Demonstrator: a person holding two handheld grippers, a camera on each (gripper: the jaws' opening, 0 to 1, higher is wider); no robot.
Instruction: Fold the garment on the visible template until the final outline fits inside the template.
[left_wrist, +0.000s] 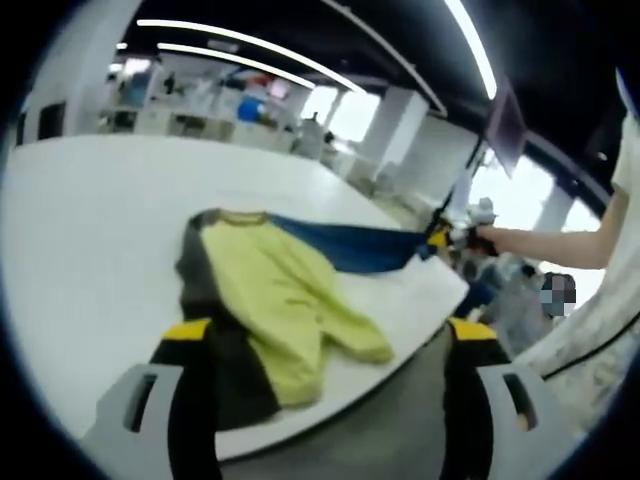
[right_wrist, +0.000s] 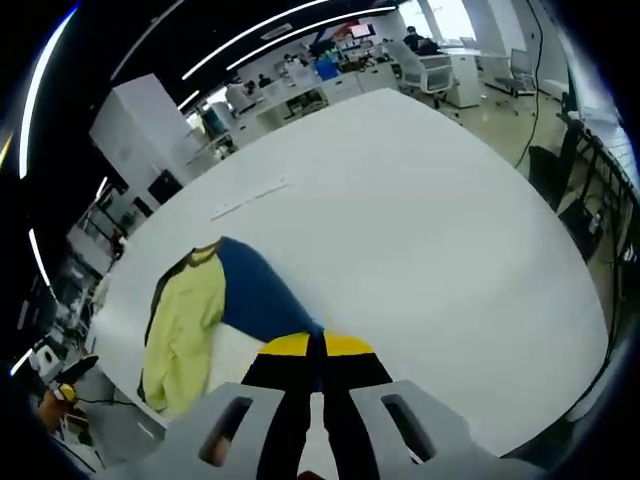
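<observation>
A garment with a yellow-green front (left_wrist: 275, 285), a dark grey side and a blue part (left_wrist: 345, 245) lies near the edge of the white table (left_wrist: 90, 230). My left gripper (left_wrist: 330, 335) stands open, its jaws wide apart over the garment's near end with nothing held. My right gripper (left_wrist: 440, 238) comes in from the right and pulls the blue part out taut. In the right gripper view the right gripper (right_wrist: 315, 348) is shut on the blue fabric (right_wrist: 260, 295), and the yellow-green part (right_wrist: 185, 325) lies beyond to the left.
The table's edge (left_wrist: 400, 355) runs just beside the garment, with floor below. A person's arm (left_wrist: 545, 245) reaches in from the right. Thin pale marks (right_wrist: 250, 200) lie on the table (right_wrist: 420, 220) beyond the garment. Desks and chairs stand in the background.
</observation>
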